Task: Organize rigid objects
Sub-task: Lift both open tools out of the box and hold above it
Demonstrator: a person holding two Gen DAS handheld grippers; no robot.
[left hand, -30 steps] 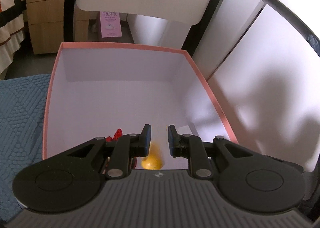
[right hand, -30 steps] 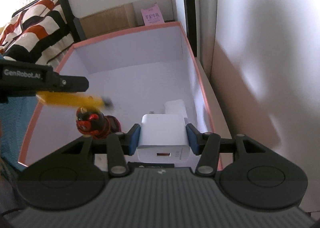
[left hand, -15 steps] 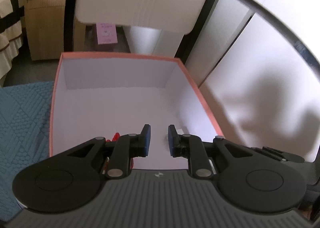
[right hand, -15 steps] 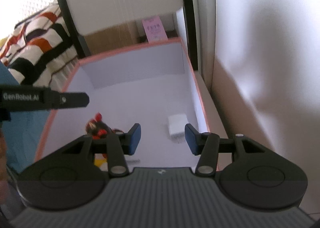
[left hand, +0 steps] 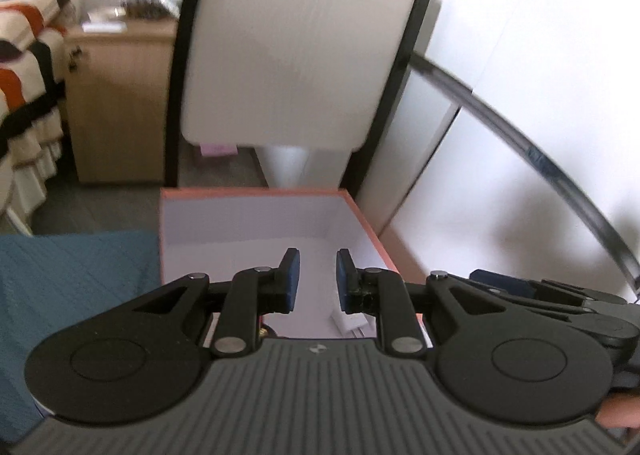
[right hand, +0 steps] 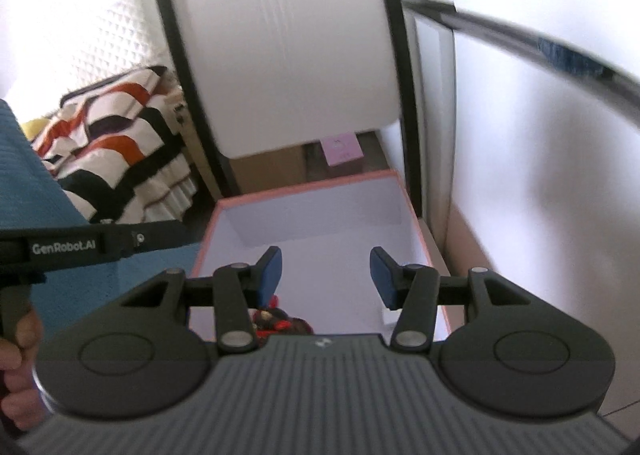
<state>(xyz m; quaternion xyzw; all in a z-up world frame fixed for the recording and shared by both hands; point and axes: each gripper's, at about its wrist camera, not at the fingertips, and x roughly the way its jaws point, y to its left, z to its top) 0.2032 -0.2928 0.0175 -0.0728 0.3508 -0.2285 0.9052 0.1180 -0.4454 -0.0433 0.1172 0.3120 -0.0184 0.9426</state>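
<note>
1. Nearest, both grippers empty: left gripper [left hand: 316, 279] with jaws at a narrow gap, right gripper [right hand: 325, 275] with jaws wide.
2. Just below and ahead of the jaws, inside the pink-rimmed box [right hand: 304, 188]: white charger [left hand: 352, 322] on the box floor at the near right, plug prongs pointing toward the near wall (only its corner [right hand: 388, 315] visible under the right finger of the right gripper).
3. Red-and-black toy figure [right hand: 280, 325] at the near left of the same floor, well apart from the charger, mostly hidden by the gripper body.
4. Judged: both items already in the box, nothing between either pair of jaws; any next pick likely outside it, perhaps on the blue mat [left hand: 76, 271] to the left (nothing visible there to grasp).
5. Farthest: white chair back [left hand: 296, 47] behind the box.
</note>
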